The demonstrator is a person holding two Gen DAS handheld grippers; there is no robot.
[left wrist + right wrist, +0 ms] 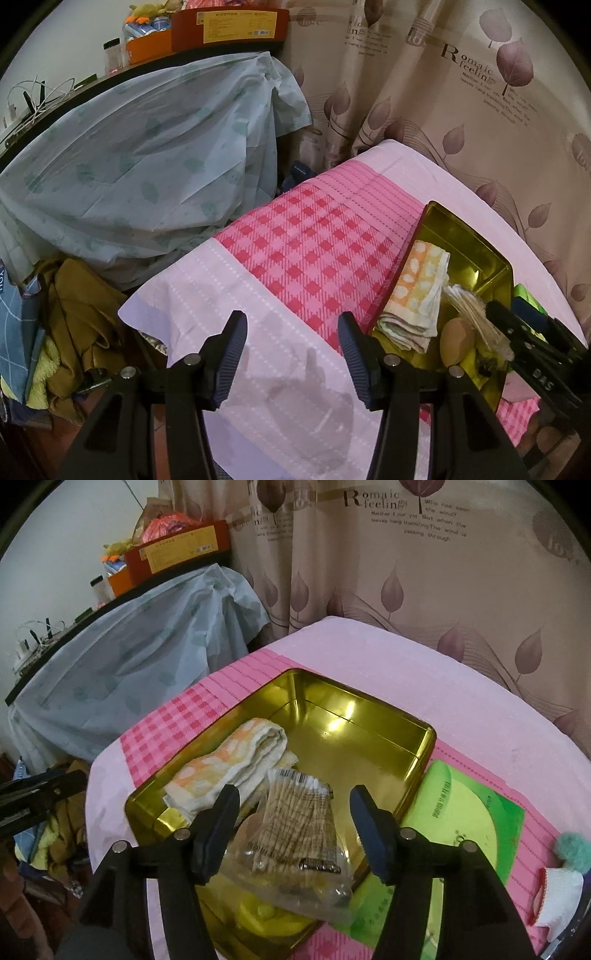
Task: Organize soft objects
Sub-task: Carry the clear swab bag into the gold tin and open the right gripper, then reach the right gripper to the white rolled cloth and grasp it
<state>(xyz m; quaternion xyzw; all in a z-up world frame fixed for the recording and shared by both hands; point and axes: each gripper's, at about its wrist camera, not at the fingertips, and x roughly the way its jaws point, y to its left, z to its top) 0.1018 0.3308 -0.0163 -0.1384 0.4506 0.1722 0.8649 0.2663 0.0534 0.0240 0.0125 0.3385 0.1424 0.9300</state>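
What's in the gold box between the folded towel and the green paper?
In the right wrist view, a clear bag of cotton swabs lies in the gold box, between the folded towel and the green paper outside it.

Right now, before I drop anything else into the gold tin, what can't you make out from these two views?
- Near end of the gold tin: hidden in the right wrist view by the cotton swab bag and right hand-held gripper.
- Tan round object: partly covered in the left wrist view; unidentifiable.
- Green sheet's print: too small.
- White and teal item: cut off by the right edge.
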